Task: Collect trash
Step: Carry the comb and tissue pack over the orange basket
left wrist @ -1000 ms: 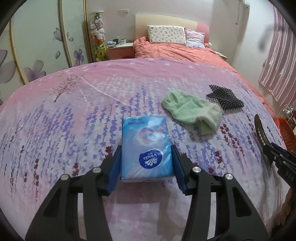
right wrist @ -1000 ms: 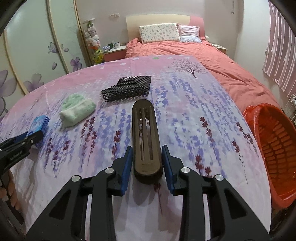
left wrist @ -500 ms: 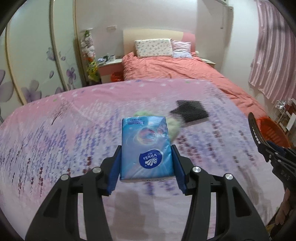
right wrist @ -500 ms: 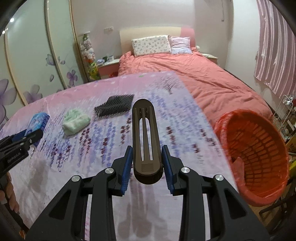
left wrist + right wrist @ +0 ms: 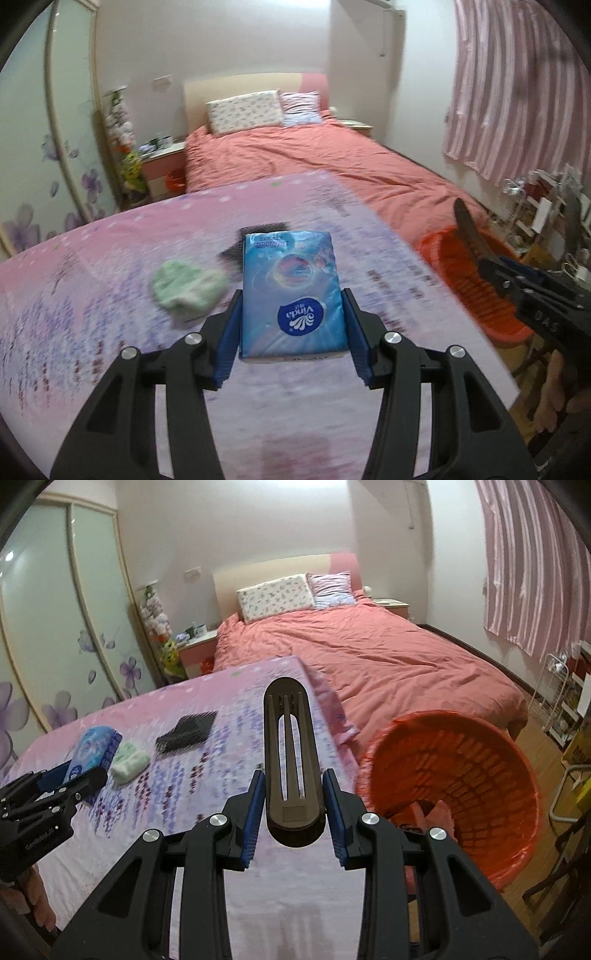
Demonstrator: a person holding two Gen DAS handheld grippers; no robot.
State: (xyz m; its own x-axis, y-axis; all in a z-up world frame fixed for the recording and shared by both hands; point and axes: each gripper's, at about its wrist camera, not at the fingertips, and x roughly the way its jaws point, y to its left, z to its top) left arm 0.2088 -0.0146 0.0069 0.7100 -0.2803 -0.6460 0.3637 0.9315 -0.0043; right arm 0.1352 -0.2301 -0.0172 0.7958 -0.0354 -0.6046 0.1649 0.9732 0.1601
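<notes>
My left gripper (image 5: 291, 328) is shut on a blue Vinda tissue pack (image 5: 291, 291) and holds it in the air above the pink flowered table. The pack also shows in the right wrist view (image 5: 94, 751). My right gripper (image 5: 294, 812) is shut on a long dark brown slotted piece (image 5: 291, 753), held up at the table's right edge beside the orange basket (image 5: 509, 775). The basket also shows in the left wrist view (image 5: 461, 280), behind the right gripper (image 5: 476, 251).
A green cloth (image 5: 188, 288) and a black mesh mat (image 5: 186, 733) lie on the table (image 5: 229, 701). Some pink items lie in the basket's bottom. A bed with a red cover (image 5: 369, 653) stands behind. A wire rack (image 5: 561, 701) stands at the right wall.
Both grippers have risen and swung right with their loads. The orange basket has come nearer in both views; the cloth and mat now lie further left.
</notes>
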